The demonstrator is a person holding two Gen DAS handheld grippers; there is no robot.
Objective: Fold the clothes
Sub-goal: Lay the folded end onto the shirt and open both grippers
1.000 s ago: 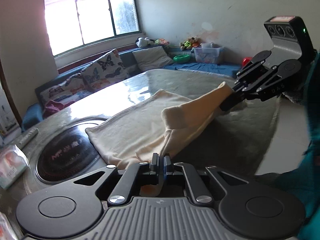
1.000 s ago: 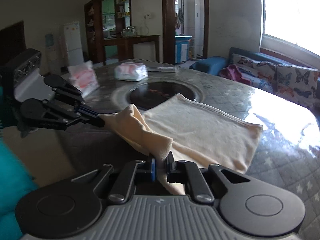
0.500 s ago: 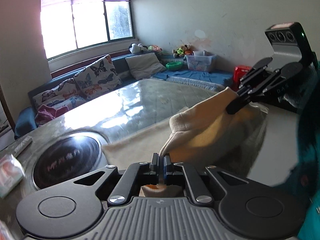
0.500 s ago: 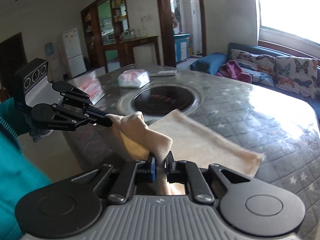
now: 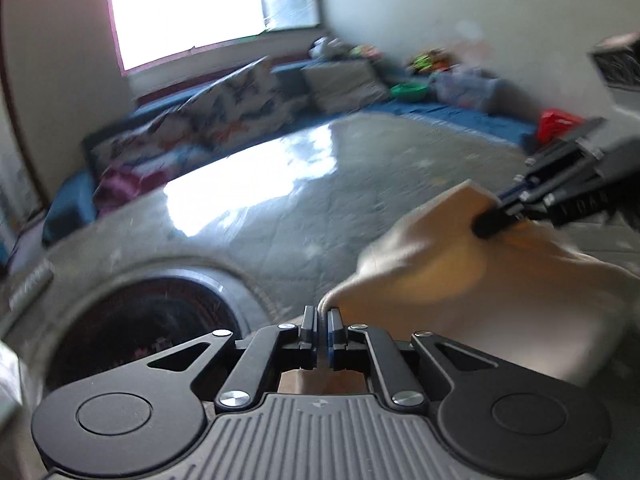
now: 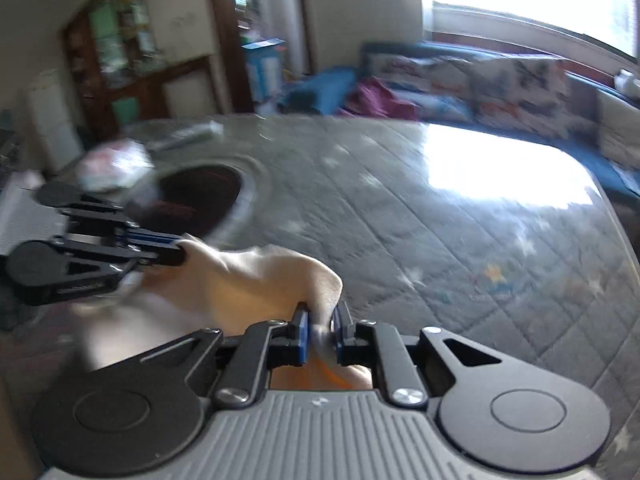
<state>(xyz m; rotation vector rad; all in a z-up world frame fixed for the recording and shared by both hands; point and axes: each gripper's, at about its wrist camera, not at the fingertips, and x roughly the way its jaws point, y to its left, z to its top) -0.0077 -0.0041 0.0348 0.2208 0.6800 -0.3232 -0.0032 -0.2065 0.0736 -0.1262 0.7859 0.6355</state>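
Observation:
A cream cloth (image 5: 460,276) hangs in the air between my two grippers, above the near edge of the grey quilted table (image 5: 304,200). My left gripper (image 5: 322,316) is shut on one corner of the cloth. My right gripper (image 6: 320,320) is shut on another corner of the cloth (image 6: 240,284). The right gripper also shows in the left wrist view (image 5: 492,226), and the left gripper shows in the right wrist view (image 6: 176,254). The lower part of the cloth is hidden below the grippers. Both views are blurred by motion.
A round dark cooktop (image 5: 144,320) is set into the table (image 6: 440,220) at the left. A white packet (image 6: 114,164) and a remote (image 6: 188,134) lie beyond it. Sofas with cushions (image 5: 224,120) stand past the far side, under a window.
Both grippers have lifted the cloth up off the table and drawn it toward the near edge. The cloth lay spread on the table before; now none of it shows on the tabletop.

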